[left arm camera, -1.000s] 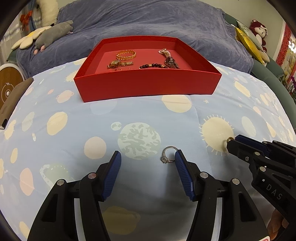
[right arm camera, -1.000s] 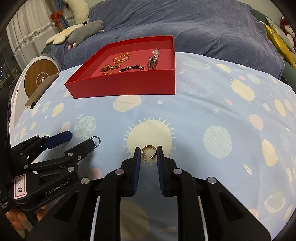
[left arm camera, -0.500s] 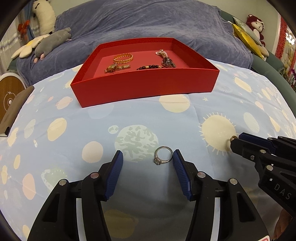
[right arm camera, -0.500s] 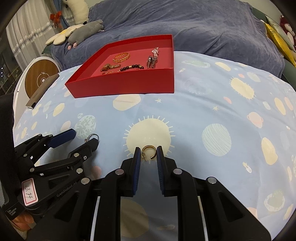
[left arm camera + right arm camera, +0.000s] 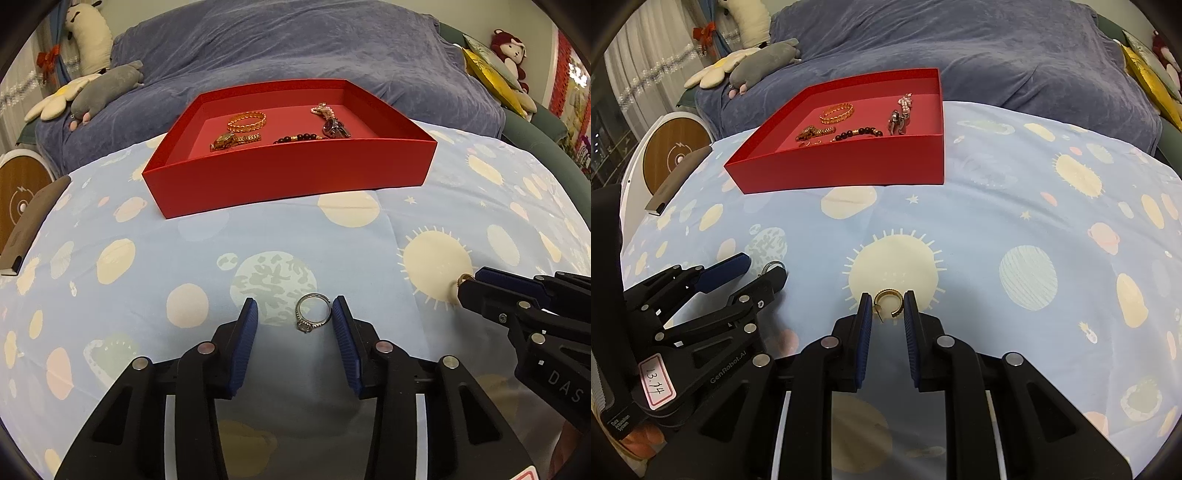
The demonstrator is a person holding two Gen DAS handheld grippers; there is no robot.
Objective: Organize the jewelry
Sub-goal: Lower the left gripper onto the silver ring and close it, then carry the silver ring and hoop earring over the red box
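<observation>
The silver ring point(image 5: 313, 312) lies flat on the planet-print sheet point(image 5: 110, 295), between the blue pads of the left gripper point(image 5: 291, 314). Its rim is at, or just short of, the right-hand pad, while the left-hand pad is well clear of it. These jaws are closing, with the ring between them but not yet pinched.

The gold ring point(image 5: 888, 302) lies on the pale sun print, between the pads of the right gripper point(image 5: 888, 308). Those jaws are nearly together around it; whether the pads actually press it cannot be told from here, though both sit right at its edges.

A second ago the left jaws stood much wider, with the silver ring off towards the right-hand pad. Since then the gap has narrowed from the left side, and the ring has kept its spot on the sheet. The right gripper and the gold ring look the same as before.

So the left pick-up is probably a moment from completion, and both rings should then be ready to lift together.

Farther off, the red tray point(image 5: 288, 177) already holds a gold bangle point(image 5: 246, 120), a gold watch point(image 5: 234, 139), dark beads point(image 5: 299, 138) and a pink-banded watch point(image 5: 330, 123). Both rings likely belong there too.
</observation>
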